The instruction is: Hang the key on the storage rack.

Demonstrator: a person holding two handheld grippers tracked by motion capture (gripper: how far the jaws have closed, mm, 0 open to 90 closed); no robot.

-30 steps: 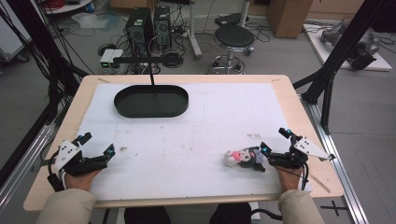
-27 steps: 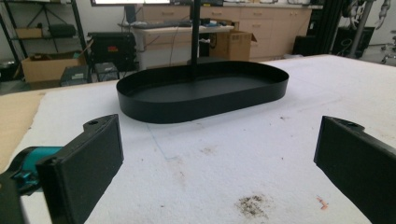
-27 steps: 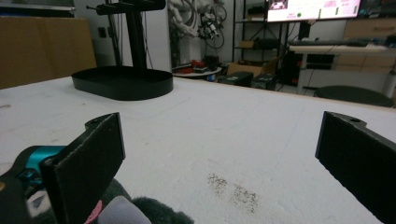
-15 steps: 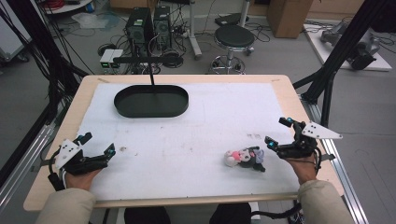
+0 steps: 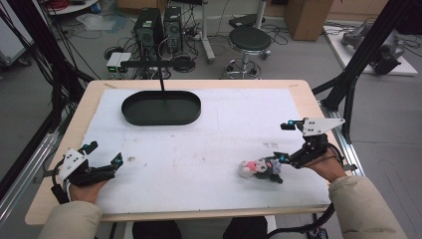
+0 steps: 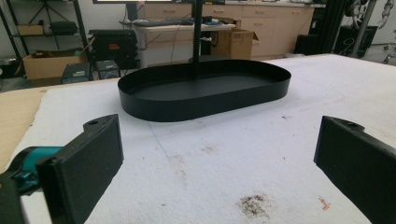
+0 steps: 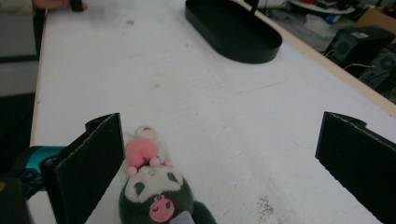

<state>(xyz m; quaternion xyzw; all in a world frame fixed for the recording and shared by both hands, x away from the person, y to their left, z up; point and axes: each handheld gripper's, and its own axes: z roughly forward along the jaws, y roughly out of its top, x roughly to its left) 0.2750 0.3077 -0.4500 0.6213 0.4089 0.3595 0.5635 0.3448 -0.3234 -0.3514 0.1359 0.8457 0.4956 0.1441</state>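
Note:
A small plush toy (image 5: 258,169), dark grey with a white face and a pink part, lies on the white mat at the front right. My right gripper (image 5: 282,142) stands open just right of it, one jaw above the other, the lower tip next to the toy. In the right gripper view the plush toy (image 7: 154,186) sits low between the wide jaws, close against the left one; the right gripper (image 7: 215,163) holds nothing. My left gripper (image 5: 105,153) rests open at the front left. In its own view the left gripper (image 6: 215,163) has only bare mat between its jaws.
A black oval tray (image 5: 130,110) with a low wall sits at the back left of the mat, a black post rising behind it. The same tray (image 6: 205,105) lies ahead of the left gripper, and the tray (image 7: 243,46) is far ahead of the right one. The mat has small stains (image 6: 254,205).
My right gripper has risen, drawn back slightly to the right and turned, so its jaws now stand one above the other. The toy and the left gripper have stayed put.

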